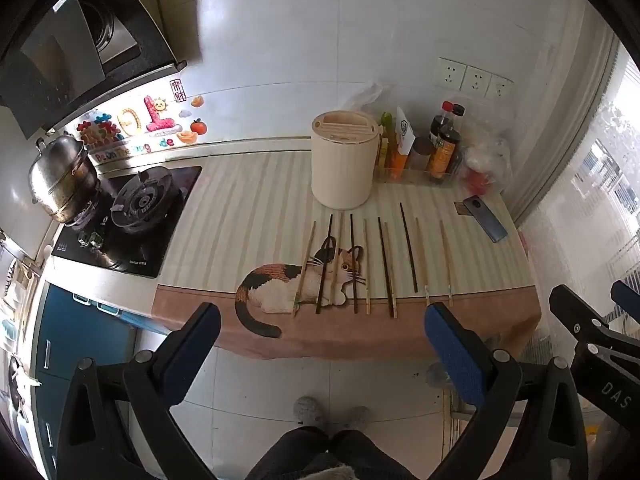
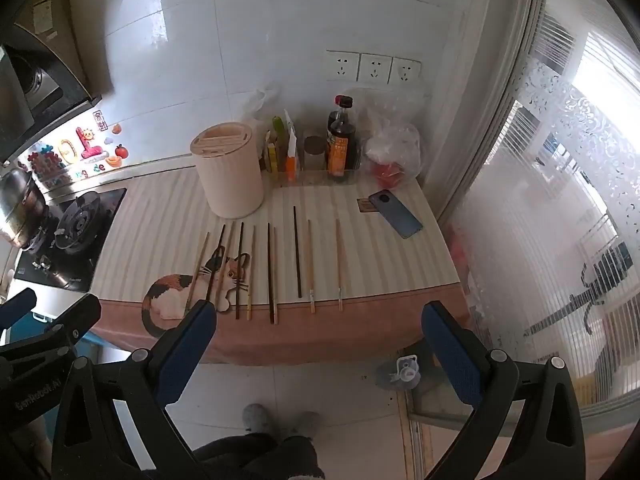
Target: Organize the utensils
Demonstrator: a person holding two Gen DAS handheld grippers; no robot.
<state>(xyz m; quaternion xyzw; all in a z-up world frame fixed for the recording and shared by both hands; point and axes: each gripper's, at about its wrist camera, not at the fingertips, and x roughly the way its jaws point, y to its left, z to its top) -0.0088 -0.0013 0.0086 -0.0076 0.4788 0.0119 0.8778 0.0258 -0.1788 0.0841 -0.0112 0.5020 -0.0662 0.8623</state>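
Observation:
Several chopsticks, dark (image 1: 408,247) and light wood (image 1: 446,262), lie side by side on a striped cloth with a cat picture (image 1: 296,280); they also show in the right wrist view (image 2: 297,252). A cream cylindrical holder (image 1: 343,160) with a slotted lid stands behind them and also shows in the right wrist view (image 2: 229,170). My left gripper (image 1: 322,320) is open and empty, in front of the counter edge. My right gripper (image 2: 320,318) is open and empty, also short of the counter.
A gas stove (image 1: 132,216) with a steel pot (image 1: 60,180) is at the left. Sauce bottles (image 2: 341,140), a plastic bag (image 2: 394,152) and a phone (image 2: 396,214) sit at the back right. A curtained window (image 2: 560,200) is on the right. The person's feet (image 1: 328,412) are below.

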